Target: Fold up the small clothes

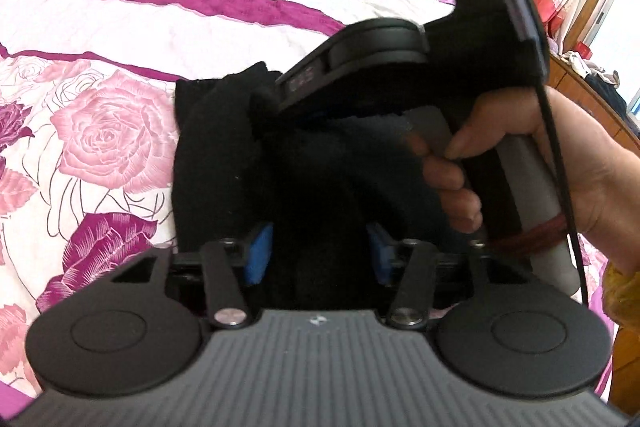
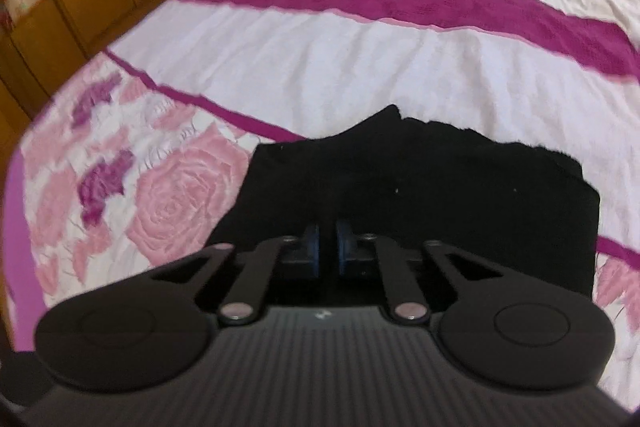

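Wide bed (image 2: 340, 59) under a rose-print cover, bare nearby. Black garment (image 2: 420, 195) lying on it: soft, light, limp; best pinched at an edge or corner. Left hand-held gripper (image 1: 320, 251) astride the cloth, grip unclear; right hand-held gripper (image 2: 327, 247) clenched, apparently pinching fabric, crowding from above.

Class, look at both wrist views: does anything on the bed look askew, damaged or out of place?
Nothing damaged or spilled. The black garment lies on the floral bedspread with a bumpy, uneven far edge, so its fold is not yet neat.
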Available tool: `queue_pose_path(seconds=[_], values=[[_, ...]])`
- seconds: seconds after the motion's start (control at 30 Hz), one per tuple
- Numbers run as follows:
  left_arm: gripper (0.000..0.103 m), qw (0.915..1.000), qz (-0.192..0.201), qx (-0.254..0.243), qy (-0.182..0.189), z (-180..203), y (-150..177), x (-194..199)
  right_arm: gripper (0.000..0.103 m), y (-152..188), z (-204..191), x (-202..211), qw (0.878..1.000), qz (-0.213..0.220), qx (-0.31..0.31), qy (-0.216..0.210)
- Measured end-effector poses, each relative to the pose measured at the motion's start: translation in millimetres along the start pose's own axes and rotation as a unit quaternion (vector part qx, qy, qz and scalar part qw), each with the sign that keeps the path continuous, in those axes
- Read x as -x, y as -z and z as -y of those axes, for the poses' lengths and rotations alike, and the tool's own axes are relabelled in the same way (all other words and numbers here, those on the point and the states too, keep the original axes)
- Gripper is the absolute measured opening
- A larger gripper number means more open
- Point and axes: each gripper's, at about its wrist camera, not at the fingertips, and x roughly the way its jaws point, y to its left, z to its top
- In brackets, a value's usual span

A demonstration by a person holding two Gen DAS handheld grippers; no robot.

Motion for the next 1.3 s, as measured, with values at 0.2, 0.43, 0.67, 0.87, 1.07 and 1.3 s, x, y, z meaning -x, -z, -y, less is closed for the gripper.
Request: queue_pose_path(seconds=[0.2,0.43,0.67,0.87,1.07,1.3], values=[[0.022,0.9996,0.023,-0.012,0.006,7.8,0.8,12.2,0.007,0.9,6.5,29.9,0.998,0.06,-0.017,-0.03],[0.02,0.9976,0.067,-0.015,0.002,0.6,-10.6,41.3,0.007,-21.5,-7.1,61.7,0.991,0.119,-0.02,-0.064],[0.02,0.9984,0.055,-0.004,-0.016,-21.3,-2.5,44.2,0.007,-24.5,-26.8,26.3,0.995,0.086,-0.004,-0.06],[0.022,0.9992,0.035,0.003,-0.021,-27.1,7.7,31.2,0.011,-7.5,-26.4,-7.8,0.999,0.036,0.01,-0.005],[0.022,0.9984,0.046,-0.027,-0.019,-12.4,12.3,30.9,0.056,-7.3,-35.8,17.1,0.997,0.04,0.051,0.045],[0.022,0.9982,0.048,-0.029,-0.019,-7.9,15.3,27.9,0.056,-3.2,-60.7,8.4,0.991,-0.017,0.099,0.085]])
